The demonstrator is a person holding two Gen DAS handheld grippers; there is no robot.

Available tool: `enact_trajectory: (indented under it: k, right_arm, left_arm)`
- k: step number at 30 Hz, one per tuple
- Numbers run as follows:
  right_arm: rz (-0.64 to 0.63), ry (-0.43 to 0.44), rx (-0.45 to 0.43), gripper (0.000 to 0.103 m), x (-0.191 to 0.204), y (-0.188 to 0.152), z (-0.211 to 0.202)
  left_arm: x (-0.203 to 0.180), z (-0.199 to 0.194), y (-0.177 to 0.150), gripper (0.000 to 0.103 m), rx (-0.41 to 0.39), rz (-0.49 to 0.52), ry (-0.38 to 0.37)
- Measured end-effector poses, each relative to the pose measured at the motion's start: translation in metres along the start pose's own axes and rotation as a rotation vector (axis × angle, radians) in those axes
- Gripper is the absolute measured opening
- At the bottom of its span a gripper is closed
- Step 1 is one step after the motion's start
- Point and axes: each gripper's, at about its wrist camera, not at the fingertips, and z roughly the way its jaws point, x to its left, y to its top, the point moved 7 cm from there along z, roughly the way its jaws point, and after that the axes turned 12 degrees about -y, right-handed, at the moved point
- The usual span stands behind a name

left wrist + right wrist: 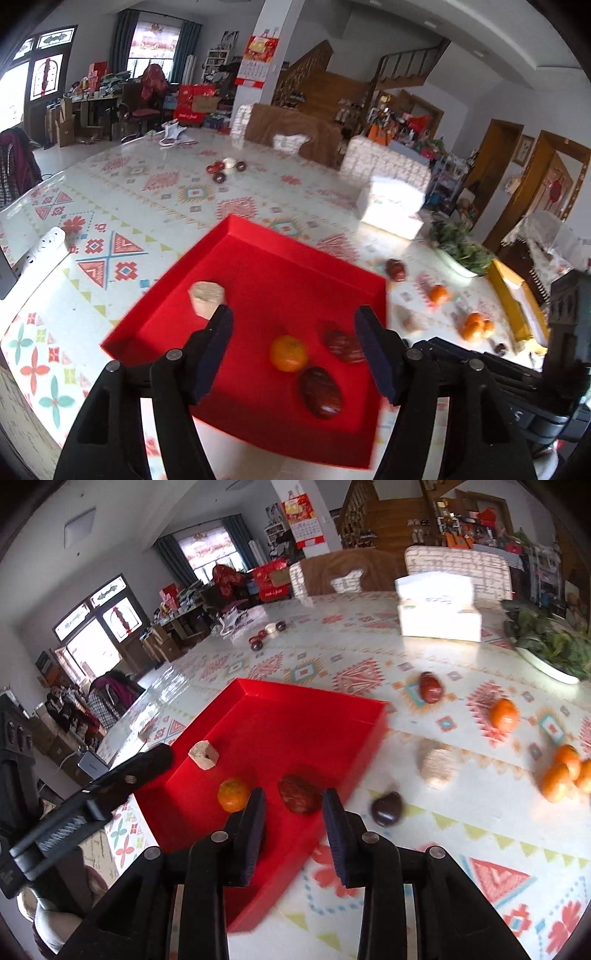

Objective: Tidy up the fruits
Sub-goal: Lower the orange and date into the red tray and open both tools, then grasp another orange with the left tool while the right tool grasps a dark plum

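Observation:
The red tray (258,251) (295,716) lies on the patterned table and holds a mandarin (288,352) (232,794), a beige chunk (207,295) (203,755) and two red dates (341,341) (319,391). My left gripper (293,317) hovers open over the tray, with nothing between its pads. My right gripper (294,799) is open above the tray's right side; one date (299,794) lies in the tray beneath its tips, untouched. Right of the tray lie a date (430,687), a mandarin (504,714), several mandarins (565,771), a beige piece (437,764) and a dark fruit (386,808).
A white tissue box (437,616) and a plate of greens (546,646) stand at the far right. A yellow box (517,299) sits at the right edge, a white power strip (44,254) at the left. Small round objects (225,170) lie mid-table. Chairs stand behind.

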Motion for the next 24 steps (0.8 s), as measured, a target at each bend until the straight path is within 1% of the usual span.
enact_trajectory:
  k: [4, 6, 10, 12, 13, 16, 19, 24]
  right_arm:
    - [0.047, -0.025, -0.026, 0.039, -0.039, -0.010, -0.023]
    - [0.070, -0.054, -0.039, 0.039, -0.063, -0.015, -0.035]
    - [0.123, -0.160, -0.077, 0.040, -0.131, -0.033, -0.068]
    - [0.165, -0.198, -0.085, 0.046, -0.162, -0.041, -0.081]
    - [0.203, -0.221, -0.089, 0.048, -0.184, -0.046, -0.090]
    - [0.290, -0.253, -0.099, 0.048, -0.230, -0.055, -0.106]
    - [0.356, -0.277, -0.111, 0.048, -0.265, -0.063, -0.119]
    - [0.429, -0.296, -0.160, 0.048, -0.309, -0.068, -0.142]
  left_arm:
    - [-0.033, -0.003, -0.007, 0.072, -0.021, 0.000, -0.054]
    - [-0.047, 0.000, -0.013, 0.073, -0.019, 0.010, -0.073]
    - [-0.074, 0.017, -0.025, 0.073, 0.022, 0.040, -0.086]
    - [-0.088, 0.025, -0.031, 0.073, 0.039, 0.049, -0.097]
    - [-0.098, 0.030, -0.035, 0.073, 0.053, 0.061, -0.108]
    - [-0.119, 0.043, -0.047, 0.073, 0.089, 0.093, -0.123]
    - [-0.134, 0.051, -0.059, 0.073, 0.123, 0.118, -0.133]
    - [-0.146, 0.061, -0.067, 0.073, 0.154, 0.142, -0.124]
